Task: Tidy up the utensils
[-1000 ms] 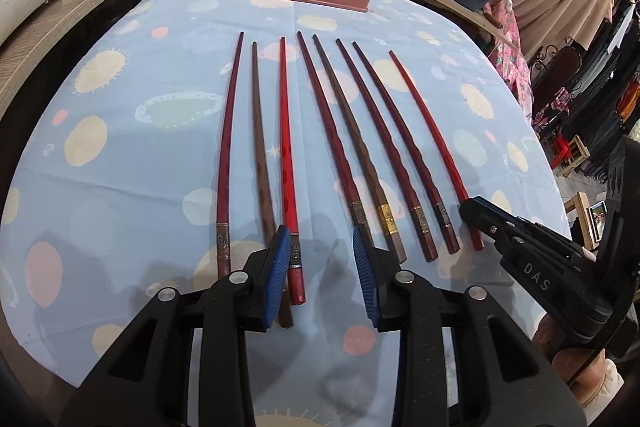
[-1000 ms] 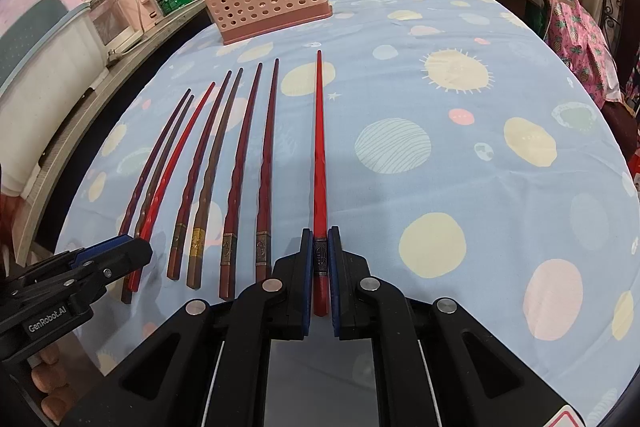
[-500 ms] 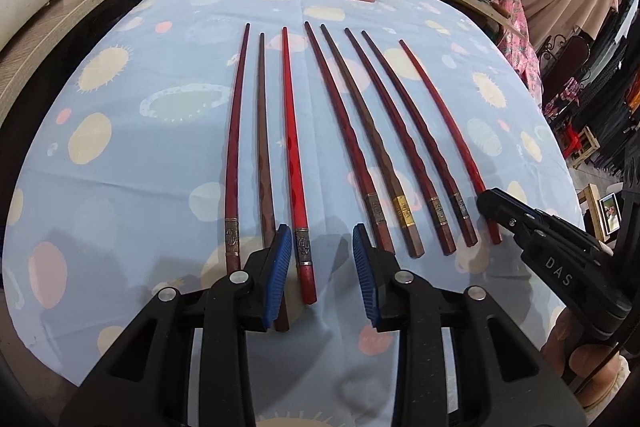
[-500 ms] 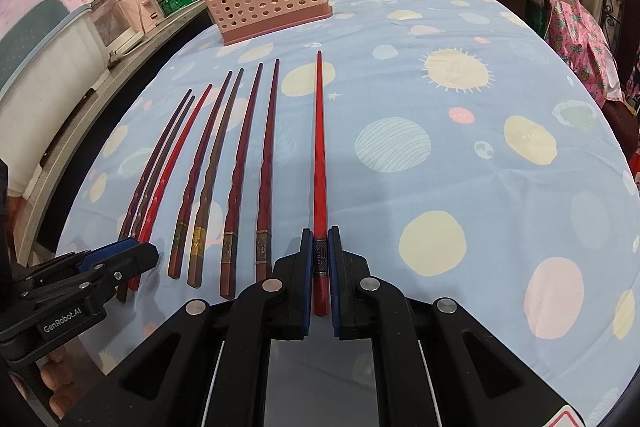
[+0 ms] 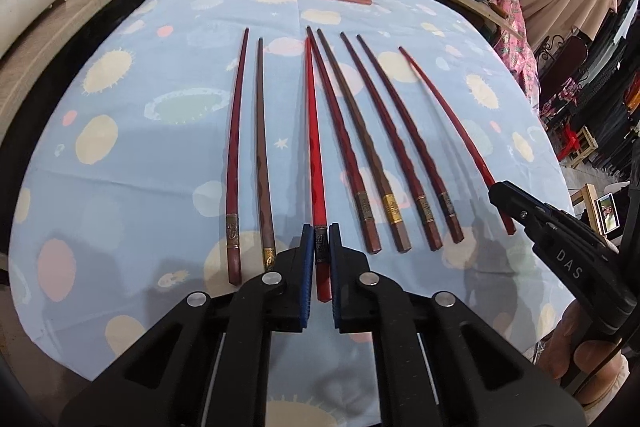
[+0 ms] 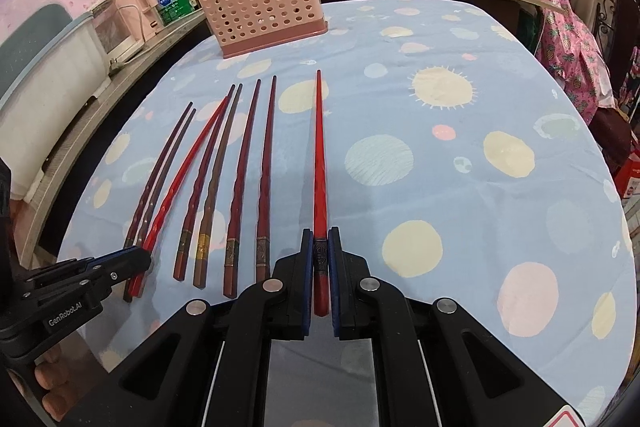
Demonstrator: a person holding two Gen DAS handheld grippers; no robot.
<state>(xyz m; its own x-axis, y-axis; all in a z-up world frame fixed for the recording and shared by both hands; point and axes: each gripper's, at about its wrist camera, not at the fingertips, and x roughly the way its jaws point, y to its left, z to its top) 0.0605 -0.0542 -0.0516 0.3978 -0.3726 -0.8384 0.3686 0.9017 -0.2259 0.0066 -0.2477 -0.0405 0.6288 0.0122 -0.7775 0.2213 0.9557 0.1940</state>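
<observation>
The left hand-held gripper (image 5: pixel 318 247) is matte black plastic, with two angular fingers (image 5: pixel 298 267) lined inside with ribbed blue pads and a round silver screw head at each joint. Triangular cut-outs open its broad lower arms. The right hand-held gripper (image 6: pixel 318 247) is built the same. Seen from the side, one body carries white "DAS" lettering, the other "GenRobot.AI".
</observation>
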